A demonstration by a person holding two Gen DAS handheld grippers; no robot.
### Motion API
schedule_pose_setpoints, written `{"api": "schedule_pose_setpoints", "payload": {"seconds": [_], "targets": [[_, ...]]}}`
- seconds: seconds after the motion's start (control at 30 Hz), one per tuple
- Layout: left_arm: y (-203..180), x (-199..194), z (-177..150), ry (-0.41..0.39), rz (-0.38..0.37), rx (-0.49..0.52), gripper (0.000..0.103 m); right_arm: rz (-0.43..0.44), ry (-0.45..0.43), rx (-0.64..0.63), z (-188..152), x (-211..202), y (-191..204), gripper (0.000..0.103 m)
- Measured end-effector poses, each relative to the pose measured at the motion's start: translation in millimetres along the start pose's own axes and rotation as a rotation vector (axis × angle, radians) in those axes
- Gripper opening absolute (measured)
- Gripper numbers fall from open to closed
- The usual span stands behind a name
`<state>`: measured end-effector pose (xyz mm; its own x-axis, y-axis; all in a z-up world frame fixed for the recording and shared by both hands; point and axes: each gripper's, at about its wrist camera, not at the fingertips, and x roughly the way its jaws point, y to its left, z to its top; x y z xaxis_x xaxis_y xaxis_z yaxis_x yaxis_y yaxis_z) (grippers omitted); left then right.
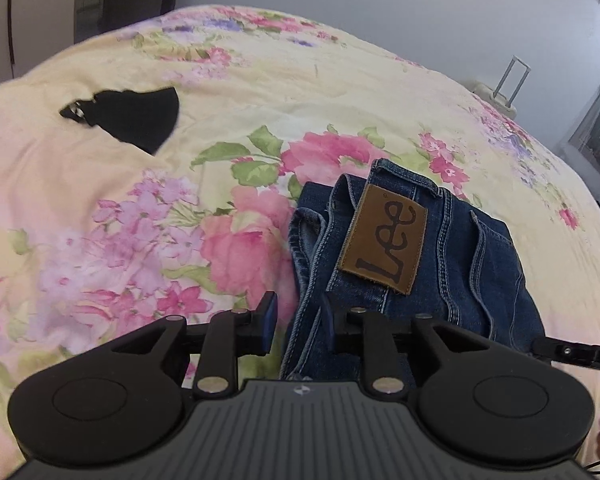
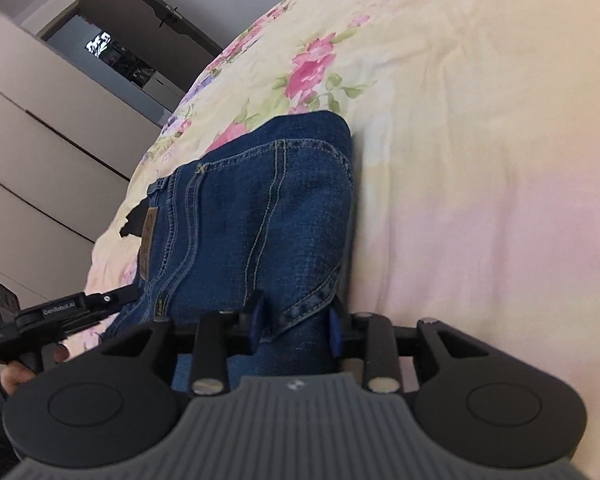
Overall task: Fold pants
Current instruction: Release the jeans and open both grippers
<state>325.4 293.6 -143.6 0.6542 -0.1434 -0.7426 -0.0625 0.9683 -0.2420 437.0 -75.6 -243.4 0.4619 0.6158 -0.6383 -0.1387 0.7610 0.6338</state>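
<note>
Blue denim jeans [image 1: 440,248] lie folded into a thick stack on the floral bedspread, brown Lee patch [image 1: 384,238] on top. My left gripper [image 1: 300,322] sits at the stack's near left edge, jaws apart with the denim edge between its blue pads [image 1: 270,316]. In the right wrist view the jeans [image 2: 256,208] show the back pocket. My right gripper [image 2: 296,326] stands at their near end, jaws apart with a thick fold of denim between the pads [image 2: 335,330]. The left gripper also shows in the right wrist view [image 2: 60,312].
The bedspread [image 1: 140,220] is cream with pink and purple flowers. A black garment [image 1: 136,116] lies at the far left. A suitcase handle [image 1: 512,80] stands beyond the bed's far edge. Wardrobe doors [image 2: 40,160] stand left of the bed.
</note>
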Motion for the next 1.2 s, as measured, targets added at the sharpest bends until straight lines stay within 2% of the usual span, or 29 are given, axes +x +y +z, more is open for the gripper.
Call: {"api": "schedule_pose_setpoints", "payload": {"seconds": [0.07,0.17,0.23,0.33,0.4,0.47,0.6,0.77,0.87,0.93,1.03,1.1,1.2], "targets": [[-4,-22,-9,-0.050,-0.004,0.020,0.027,-0.058,-0.035,-0.114,-4,-18,16,0.029],[-13,-40,-23,-0.073,-0.024,0.036,0.027,-0.130,-0.090,-0.325,-23,-46,49,0.029],[-20,-39,-31,-0.068,0.019,0.069,0.028,-0.163,-0.098,-0.453,-38,-53,71,0.029],[-23,-29,-41,-0.043,0.069,0.095,0.028,-0.182,-0.062,-0.539,-56,-44,87,0.029],[-22,-21,-47,-0.027,0.085,0.108,0.028,-0.225,-0.020,-0.534,-66,-32,86,0.030],[-22,-11,-52,0.003,0.103,0.124,0.028,-0.273,-0.020,-0.557,-76,-21,82,0.030],[-22,1,-51,0.036,0.119,0.124,0.028,-0.292,-0.014,-0.564,-84,-10,75,0.032],[-30,-12,-42,0.036,0.155,0.151,0.030,-0.281,0.051,-0.536,-68,-9,78,0.034],[-41,-40,-32,-0.021,0.175,0.186,0.030,-0.262,0.078,-0.492,-54,-19,84,0.033],[-49,-65,-25,-0.070,0.183,0.216,0.031,-0.244,0.045,-0.466,-46,-36,92,0.035],[-62,-104,-11,-0.126,0.214,0.279,0.034,-0.222,-0.034,-0.482,-38,-72,112,0.046],[-72,-129,0,-0.144,0.250,0.330,0.038,-0.209,-0.078,-0.489,-35,-96,126,0.049],[-85,-164,13,-0.146,0.269,0.396,0.044,-0.201,-0.142,-0.499,-35,-133,151,0.060]]}}
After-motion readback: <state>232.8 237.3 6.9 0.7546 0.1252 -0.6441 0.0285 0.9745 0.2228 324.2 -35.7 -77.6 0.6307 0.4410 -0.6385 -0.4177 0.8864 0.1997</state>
